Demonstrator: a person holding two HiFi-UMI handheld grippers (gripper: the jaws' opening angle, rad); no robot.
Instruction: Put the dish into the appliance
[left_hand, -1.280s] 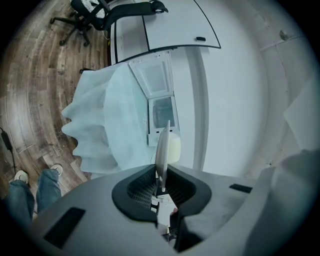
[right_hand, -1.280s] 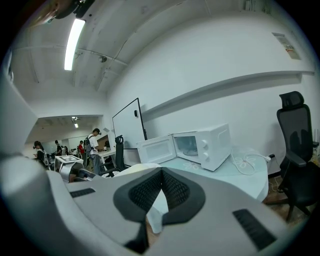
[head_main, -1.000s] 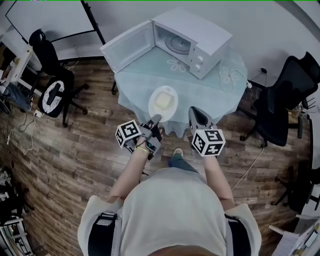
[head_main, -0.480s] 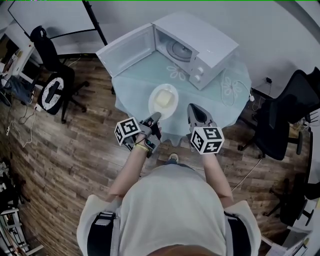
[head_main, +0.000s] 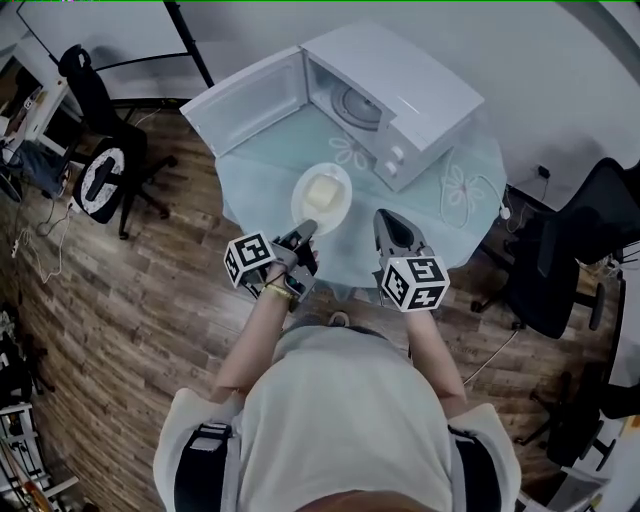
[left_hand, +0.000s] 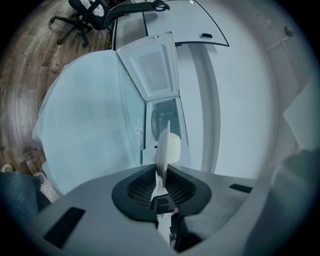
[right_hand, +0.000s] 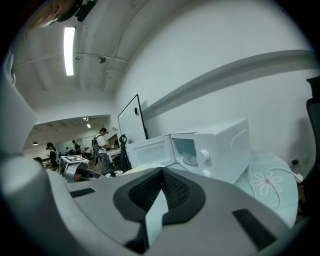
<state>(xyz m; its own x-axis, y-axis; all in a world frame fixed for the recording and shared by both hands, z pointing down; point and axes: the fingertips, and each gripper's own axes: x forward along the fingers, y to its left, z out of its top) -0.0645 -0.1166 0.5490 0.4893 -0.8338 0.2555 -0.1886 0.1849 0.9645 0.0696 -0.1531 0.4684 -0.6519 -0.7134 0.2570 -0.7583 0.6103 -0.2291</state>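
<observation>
A white dish (head_main: 322, 197) carrying a pale yellow block hangs above the round table (head_main: 440, 200), just in front of the white microwave (head_main: 400, 95). The microwave's door (head_main: 245, 100) is swung open to the left and its glass turntable shows inside. My left gripper (head_main: 307, 230) is shut on the dish's near rim. In the left gripper view the dish (left_hand: 162, 145) stands edge-on between the jaws, with the microwave's mouth (left_hand: 162, 117) straight beyond it. My right gripper (head_main: 386, 220) hovers to the right of the dish, shut and holding nothing. The microwave (right_hand: 225, 145) is ahead of it.
A white cable (head_main: 465, 180) lies coiled on the table right of the microwave. Black office chairs stand at the left (head_main: 105, 170) and right (head_main: 580, 240) on the wooden floor. A whiteboard (right_hand: 131, 120) and several people (right_hand: 102, 147) are far behind.
The person has stepped closer to the table. Both grippers and the dish have moved slightly forward and left, toward the open microwave. The grip on the dish has not changed.
</observation>
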